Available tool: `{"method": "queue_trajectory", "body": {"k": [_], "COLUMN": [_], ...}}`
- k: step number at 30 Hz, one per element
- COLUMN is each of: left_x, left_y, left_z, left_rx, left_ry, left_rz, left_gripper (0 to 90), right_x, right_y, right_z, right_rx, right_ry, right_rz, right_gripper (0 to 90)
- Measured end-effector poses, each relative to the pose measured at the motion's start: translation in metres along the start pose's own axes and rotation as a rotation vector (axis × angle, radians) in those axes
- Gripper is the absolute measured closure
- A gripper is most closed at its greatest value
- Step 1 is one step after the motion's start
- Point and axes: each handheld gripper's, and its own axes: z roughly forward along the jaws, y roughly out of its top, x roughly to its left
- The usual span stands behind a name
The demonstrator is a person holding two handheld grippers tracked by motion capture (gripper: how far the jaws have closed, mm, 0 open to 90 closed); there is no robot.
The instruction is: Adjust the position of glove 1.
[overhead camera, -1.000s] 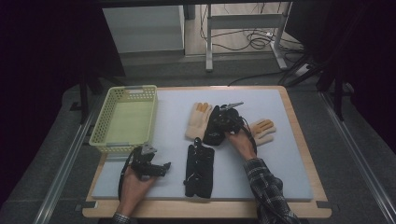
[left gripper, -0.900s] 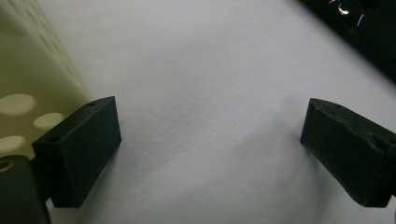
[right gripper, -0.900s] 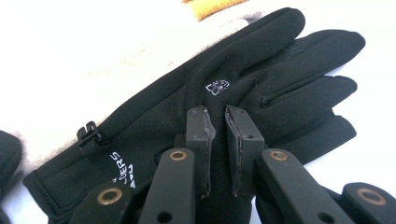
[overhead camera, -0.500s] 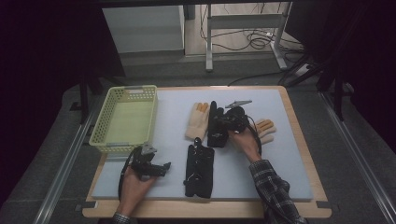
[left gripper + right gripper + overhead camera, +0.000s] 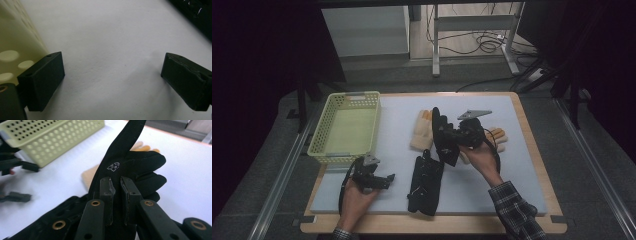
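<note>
Right gripper (image 5: 117, 195): clamping a black glove (image 5: 135, 167), lifting it off the table.
Left gripper (image 5: 112, 82): jaws standing apart, resting beside the basket (image 5: 346, 127).

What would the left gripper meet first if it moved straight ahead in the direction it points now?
Probably the black glove lying flat on the white mat. In the high view the left gripper, open and low over the mat, points toward it. Its own view shows bare mat between the jaws and something black beyond, though depth is unclear.

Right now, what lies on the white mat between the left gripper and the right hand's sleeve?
In the high view, a flat black glove lies between the left gripper and the plaid sleeve.
</note>
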Motion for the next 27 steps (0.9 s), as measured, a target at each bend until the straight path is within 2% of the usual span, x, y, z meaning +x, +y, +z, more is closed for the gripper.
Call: {"method": "queue_trajectory", "body": {"k": [6,10,12,16,22,27], "left_x": [0.000,0.000,0.000,0.000,0.000,0.000], "left_y": [0.000,0.000,0.000,0.000,0.000,0.000], "left_z": [0.000,0.000,0.000,0.000,0.000,0.000], "left_rx": [-0.003,-0.003,-0.003,-0.001,-0.005,-0.004], "left_ry": [0.000,0.000,0.000,-0.001,-0.001,0.000], "left_rz": [-0.001,-0.001,-0.001,-0.001,-0.005,-0.004], "left_gripper": [5.0,4.9,4.9,4.9,4.9,5.0], "right_x": [0.019,0.024,0.029,0.044,0.077,0.096], "right_y": [0.006,0.007,0.004,-0.006,-0.027,-0.047], "right_z": [-0.021,-0.027,-0.028,-0.024,-0.012,0.003], "right_rx": [-0.019,-0.021,-0.018,-0.007,0.012,0.010], "right_ry": [0.004,0.014,0.040,0.082,0.142,0.107], "right_rz": [-0.042,-0.037,-0.018,-0.003,0.033,0.042], "right_gripper": [79.3,79.2,79.2,79.0,78.5,77.6]}}
